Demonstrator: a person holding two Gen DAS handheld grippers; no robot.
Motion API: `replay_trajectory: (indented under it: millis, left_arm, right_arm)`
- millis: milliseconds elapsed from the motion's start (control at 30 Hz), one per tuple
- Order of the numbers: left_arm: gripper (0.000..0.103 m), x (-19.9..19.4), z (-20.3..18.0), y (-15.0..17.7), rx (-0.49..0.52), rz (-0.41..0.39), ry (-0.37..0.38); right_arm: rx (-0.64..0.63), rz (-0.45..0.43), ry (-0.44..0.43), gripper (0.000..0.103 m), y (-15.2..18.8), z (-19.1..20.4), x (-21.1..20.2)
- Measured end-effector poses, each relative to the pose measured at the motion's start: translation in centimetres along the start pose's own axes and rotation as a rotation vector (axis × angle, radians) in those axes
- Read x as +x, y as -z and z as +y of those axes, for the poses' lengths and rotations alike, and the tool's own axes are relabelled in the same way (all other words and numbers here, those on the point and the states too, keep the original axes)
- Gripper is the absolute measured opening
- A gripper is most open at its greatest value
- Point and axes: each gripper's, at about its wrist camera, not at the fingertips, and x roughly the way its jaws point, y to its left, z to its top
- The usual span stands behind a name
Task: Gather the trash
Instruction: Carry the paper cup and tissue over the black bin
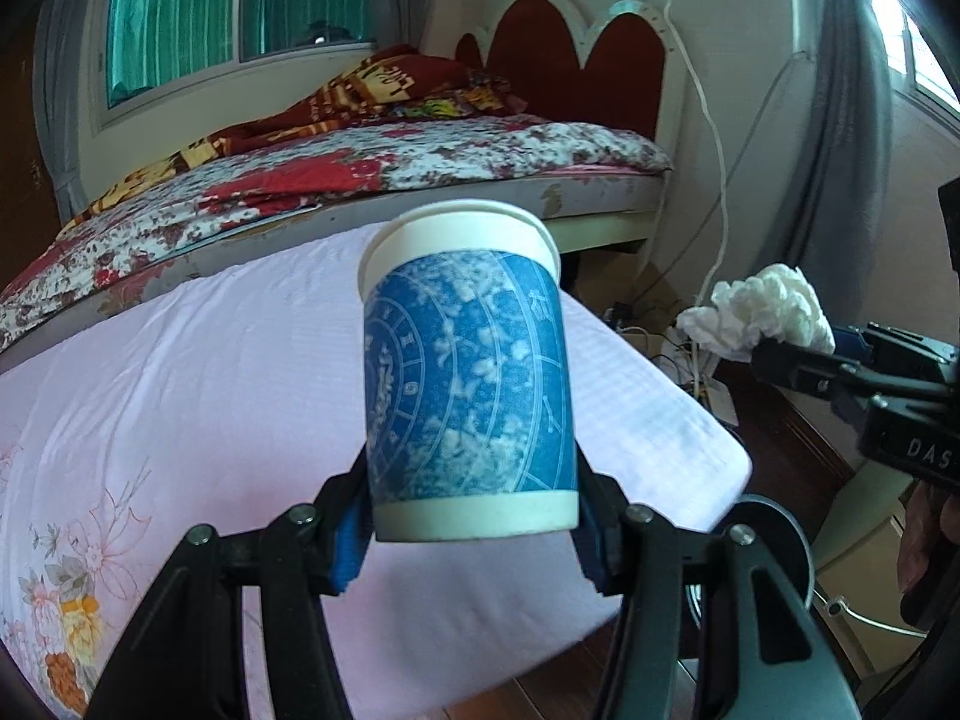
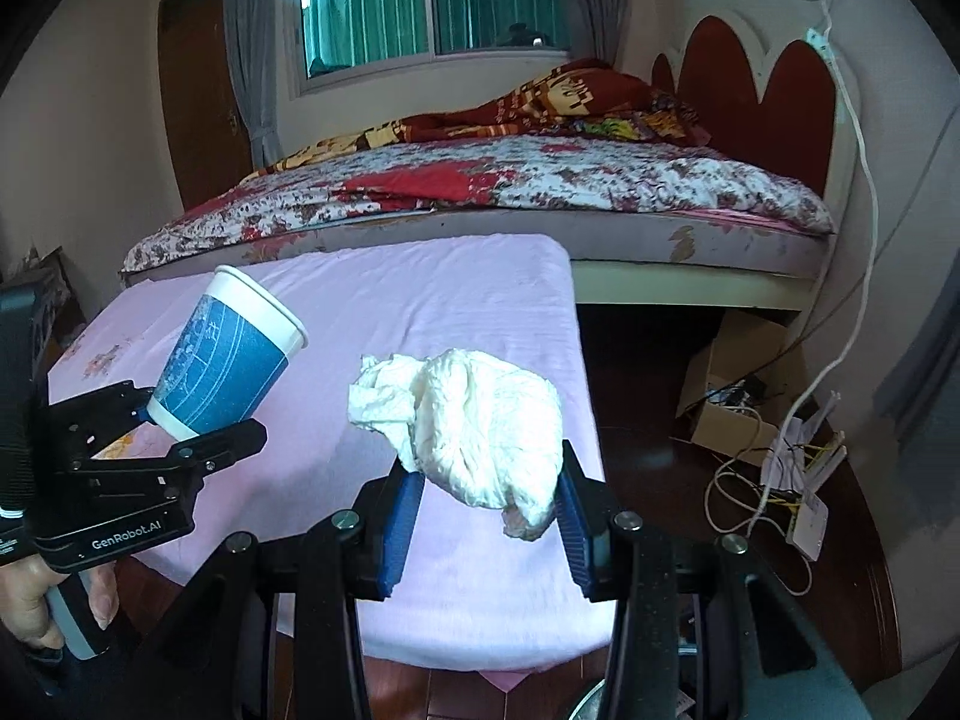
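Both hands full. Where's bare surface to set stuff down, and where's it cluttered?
The pink sheet is bare from its flowered end to the corner nearest the red headboard. The floor right of it is crowded: cardboard box, tangled cables. The quilted bed behind carries rumpled blankets.

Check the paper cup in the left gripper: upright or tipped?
Tipped. In the right wrist view the paper cup leans, rim up-right, base clamped in the left gripper, clear of the pink sheet.

- The left gripper (image 1: pixel 474 531), at the lower centre of its own view, has its jaws clamped on a load.
- The right gripper (image 2: pixel 489 519) grips likewise.
- A hand (image 2: pixel 42 606), lower left, holds the left handle.
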Motion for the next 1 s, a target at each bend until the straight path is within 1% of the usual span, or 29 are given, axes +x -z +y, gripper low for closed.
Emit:
replay_trajectory:
  millis: [200,333,533,733,867,1000]
  left_arm:
    - [0.056,-1.0,-2.2,1.2,0.03,-0.006,0.037]
    - [0.056,-1.1,-3.6,2.0,0.043,-0.002,0.06]
    - [0.056,-1.4,-6.1,2.9,0.074,-0.003,0.086]
    - [0.056,-1.2,-9.4,3.6,0.123,0.012,0.122]
    - [0.056,-1.1,-11.4,4.1,0.165,0.021,0.145]
    - [0.056,-0.9,-13.3,4.6,0.197,0.033,0.174]
  right_arm:
    - [0.013,-0.007,0.029,0.045,2.6,-1.4,-3.6]
    - [0.032,-0.008,0.06,0.045,4.1,-2.7,-5.0]
    - [0.092,-0.01,0.086,0.045,6.4,-5.0,-6.2]
    - [0.166,-0.006,0.101,0.045,8.3,-7.2,-6.9]
    - [0.156,0.01,0.146,0.045,9.5,-8.2,-7.2]
    - [0.175,0.026,0.162,0.045,10.6,-9.4,-7.7]
